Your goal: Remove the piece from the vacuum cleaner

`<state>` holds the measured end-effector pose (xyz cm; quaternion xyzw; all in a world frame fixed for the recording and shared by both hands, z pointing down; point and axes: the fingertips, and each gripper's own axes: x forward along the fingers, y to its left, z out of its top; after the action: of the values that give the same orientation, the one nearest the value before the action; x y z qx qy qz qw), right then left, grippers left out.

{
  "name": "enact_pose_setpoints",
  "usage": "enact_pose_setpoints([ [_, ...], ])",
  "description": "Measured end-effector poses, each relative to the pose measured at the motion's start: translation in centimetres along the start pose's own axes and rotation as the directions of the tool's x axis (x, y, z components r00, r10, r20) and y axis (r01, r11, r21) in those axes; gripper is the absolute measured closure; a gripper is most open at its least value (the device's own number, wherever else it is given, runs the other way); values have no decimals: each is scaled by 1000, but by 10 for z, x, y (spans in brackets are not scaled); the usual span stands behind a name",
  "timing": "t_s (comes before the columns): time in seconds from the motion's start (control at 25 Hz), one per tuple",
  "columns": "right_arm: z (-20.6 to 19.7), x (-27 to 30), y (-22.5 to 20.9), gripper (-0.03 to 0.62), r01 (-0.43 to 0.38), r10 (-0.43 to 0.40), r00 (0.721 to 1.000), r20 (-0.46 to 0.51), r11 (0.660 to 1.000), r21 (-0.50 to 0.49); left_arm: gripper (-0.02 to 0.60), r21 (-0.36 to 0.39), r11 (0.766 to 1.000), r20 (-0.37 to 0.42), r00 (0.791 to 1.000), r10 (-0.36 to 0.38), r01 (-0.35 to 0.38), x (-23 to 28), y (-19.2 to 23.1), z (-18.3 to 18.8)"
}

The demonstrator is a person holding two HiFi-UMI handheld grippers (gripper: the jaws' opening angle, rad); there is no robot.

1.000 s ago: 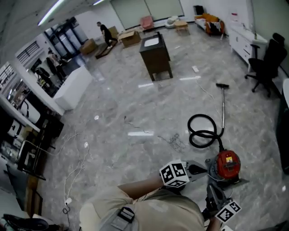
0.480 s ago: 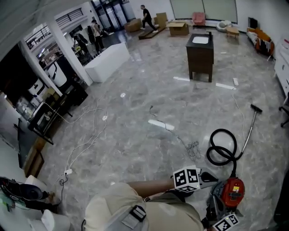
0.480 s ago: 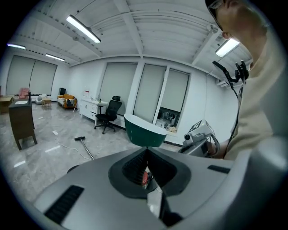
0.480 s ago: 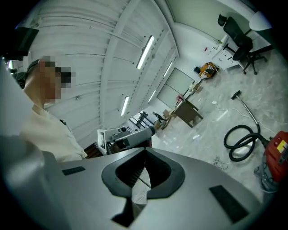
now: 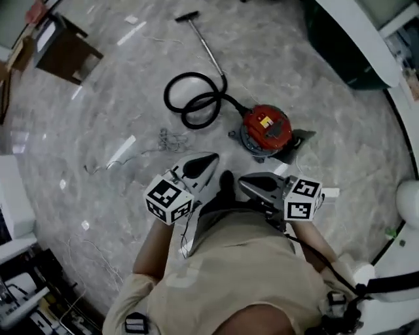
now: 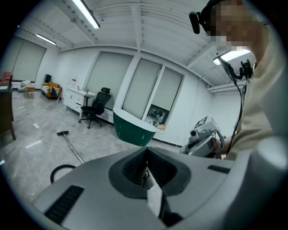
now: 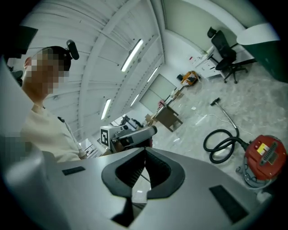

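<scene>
The jaws of the left gripper (image 5: 211, 159) are pressed together with nothing between them, and the jaws of the right gripper (image 5: 245, 183) are likewise shut on nothing. Both are held close in front of the person's body, on the near side of the vacuum cleaner (image 5: 266, 127), near it but apart from it. The vacuum cleaner, a red drum-shaped canister, is stood on the floor (image 5: 98, 111) just beyond the two grippers. From the canister's far-left side a black hose (image 5: 194, 99) is led out and laid in a loose double loop beside it. From that loop a slim wand (image 5: 208, 46) is run away from the canister to a dark floor head (image 5: 185, 16), well apart from it.

Which piece is meant cannot be told for certain; the hose with its wand is judged the likeliest. The hose is expected to be light, ribbed and floppy, so it would sag and swing if taken mid-loop. The rigid cuff where it enters the canister is judged the better place to be gripped. The canister should be steadied by the other gripper, since it may slide on the polished floor. The wand is expected to be stiff, light and smooth, hence slippery under a pinch. Its long axis is laid flat on the floor, pointing away from the canister and from the person, with the floor head at the far end. The jaws would have to be opened before anything is taken
</scene>
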<state>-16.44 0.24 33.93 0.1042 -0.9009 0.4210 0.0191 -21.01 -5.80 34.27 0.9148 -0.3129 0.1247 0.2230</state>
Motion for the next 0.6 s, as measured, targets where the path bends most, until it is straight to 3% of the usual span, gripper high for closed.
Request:
enact_pose_setpoints([
  [0.16, 8, -46, -41, 593, 128, -140, 985, 98, 984, 123, 578, 15, 989, -80, 986, -146, 148, 58, -13, -1],
  [0.32, 1, -101, -78, 593, 231, -275, 942, 194, 947, 223, 578, 86, 961, -165, 955, -245, 261, 113, -41, 0],
  [0.44, -8, -144, -109, 593, 267, -348, 905, 245, 912, 310, 578, 129, 941, -244, 930, -276, 313, 158, -62, -5],
  [0.6, -13, -201, -153, 593, 285, -397, 883, 250, 877, 388, 578, 168, 931, -338, 906, -254, 323, 217, -89, -10],
])
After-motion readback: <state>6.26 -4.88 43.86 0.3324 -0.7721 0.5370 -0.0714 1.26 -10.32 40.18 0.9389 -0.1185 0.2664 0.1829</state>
